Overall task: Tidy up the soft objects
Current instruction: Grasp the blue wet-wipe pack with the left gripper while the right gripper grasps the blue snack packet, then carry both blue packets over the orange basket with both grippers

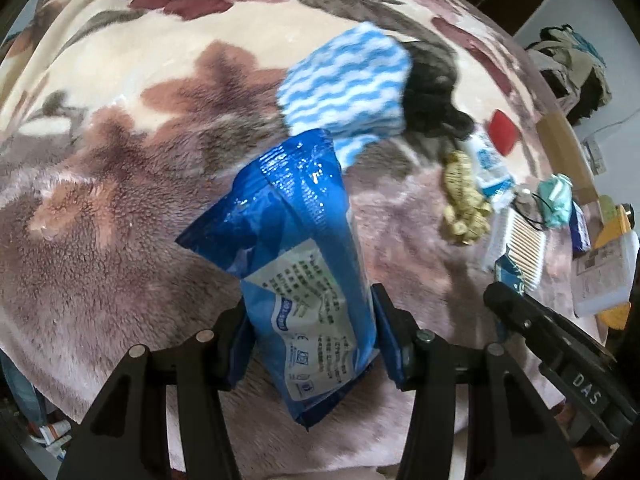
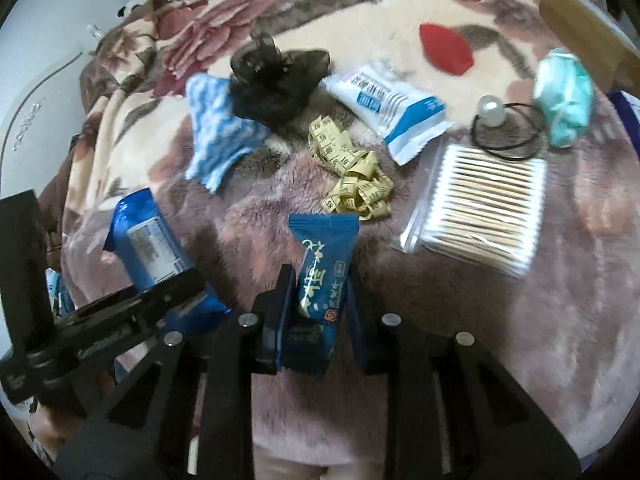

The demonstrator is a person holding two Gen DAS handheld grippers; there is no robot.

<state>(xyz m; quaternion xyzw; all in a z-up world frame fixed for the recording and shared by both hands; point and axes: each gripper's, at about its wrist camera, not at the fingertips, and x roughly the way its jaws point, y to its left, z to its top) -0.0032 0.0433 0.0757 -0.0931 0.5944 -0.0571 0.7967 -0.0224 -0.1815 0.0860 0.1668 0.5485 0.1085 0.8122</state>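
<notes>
My left gripper [image 1: 310, 316] is shut on a large blue wet-wipe pack [image 1: 296, 248] and holds it above the floral blanket [image 1: 120, 184]; the pack also shows in the right wrist view [image 2: 156, 248]. My right gripper [image 2: 318, 292] is shut on a small blue sachet [image 2: 322, 264] with white lettering, held above the blanket. A blue-and-white wavy cloth [image 1: 348, 84] lies beyond the wipe pack, next to a black mesh item [image 2: 276, 76].
On the blanket lie a yellow tape measure [image 2: 352, 176], a white-and-blue packet [image 2: 392, 108], a bag of cotton swabs [image 2: 480, 204], a pearl hair tie [image 2: 496, 120], a teal mask [image 2: 564, 96] and a red item [image 2: 446, 50]. A cardboard box [image 2: 580, 20] sits at the far right.
</notes>
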